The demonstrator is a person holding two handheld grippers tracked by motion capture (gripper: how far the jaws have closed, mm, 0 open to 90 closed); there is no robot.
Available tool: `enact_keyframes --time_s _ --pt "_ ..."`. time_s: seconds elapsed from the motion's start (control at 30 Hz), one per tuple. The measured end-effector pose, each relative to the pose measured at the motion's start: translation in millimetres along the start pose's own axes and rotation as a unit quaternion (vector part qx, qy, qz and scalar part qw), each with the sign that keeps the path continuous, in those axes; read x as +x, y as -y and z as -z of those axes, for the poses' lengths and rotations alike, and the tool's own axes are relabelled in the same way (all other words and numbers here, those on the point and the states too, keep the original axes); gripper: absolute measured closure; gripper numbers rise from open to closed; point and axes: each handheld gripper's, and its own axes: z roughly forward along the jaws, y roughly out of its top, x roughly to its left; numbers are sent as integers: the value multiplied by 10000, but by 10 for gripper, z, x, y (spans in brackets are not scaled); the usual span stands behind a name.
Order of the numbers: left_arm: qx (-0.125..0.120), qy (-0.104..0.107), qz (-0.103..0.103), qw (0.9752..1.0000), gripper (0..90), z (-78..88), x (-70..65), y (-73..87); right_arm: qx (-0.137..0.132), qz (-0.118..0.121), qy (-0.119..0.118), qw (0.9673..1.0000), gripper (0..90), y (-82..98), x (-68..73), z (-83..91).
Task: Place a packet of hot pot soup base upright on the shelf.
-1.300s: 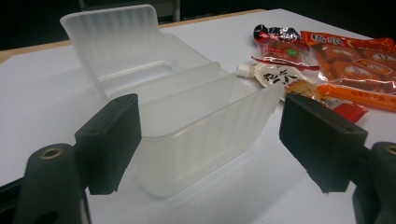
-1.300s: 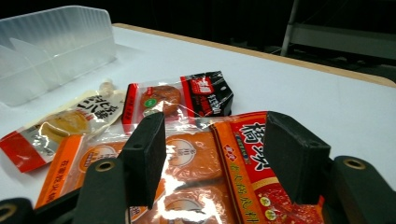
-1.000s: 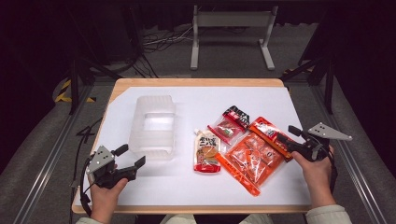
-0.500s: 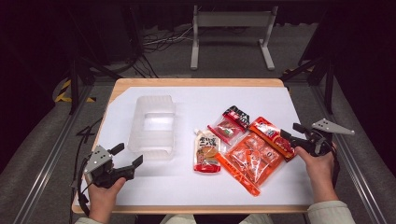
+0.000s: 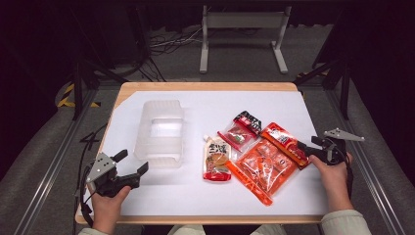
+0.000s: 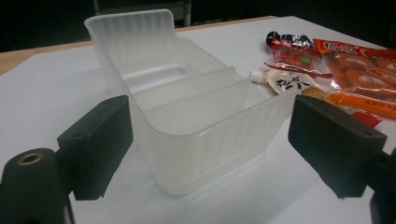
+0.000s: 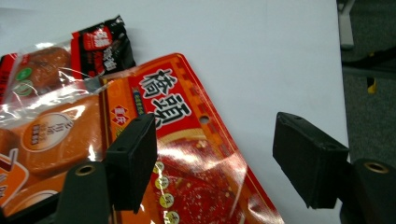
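packing not begun: right claw (image 5: 307,148) wide open and just been opening, empty, over red packet (image 7: 201,163); left claw (image 5: 131,163) open, empty, tub (image 6: 187,116) ahead bare.

On the table (image 5: 195,196), the box (image 5: 160,132) sits left of four food packets (image 5: 254,152) (overlapping each other), two nearer the front edge.

Bare desk (image 5: 161,196) in front of left tool (image 5: 131,165), open room up to clear bin (image 5: 160,131), which blocks way fwd. Right tool (image 5: 304,150) at edge of orange pouch (image 5: 285,143); snack packs (image 5: 254,161) crowd mid-desk. Far desk strip w/ free passage.
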Motion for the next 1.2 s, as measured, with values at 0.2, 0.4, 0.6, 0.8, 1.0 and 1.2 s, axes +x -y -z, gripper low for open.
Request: enact_keyframes --time_s 0.2,0.4,0.6,0.8,1.0,1.2 --pt "41 25 -4 10000 153 -14 -1 5 306 -107 71 9994 316 60 -60 -52" --pt "48 23 -8 10000 155 -15 1 7 624 -279 68 9976 313 98 -95 -89" --pt "128 -9 -12 9999 159 -32 3 11 755 -439 -162 9960 307 116 -110 -106" --pt "141 -4 -30 9999 161 -37 0 11 656 -376 -356 9965 333 88 -75 -70" --pt "171 18 -61 9998 161 -48 -12 9 468 -321 -564 9968 416 43 -48 32" --pt "172 29 -63 9998 162 -47 -17 6 499 -293 -1037 9929 498 35 -7 36"
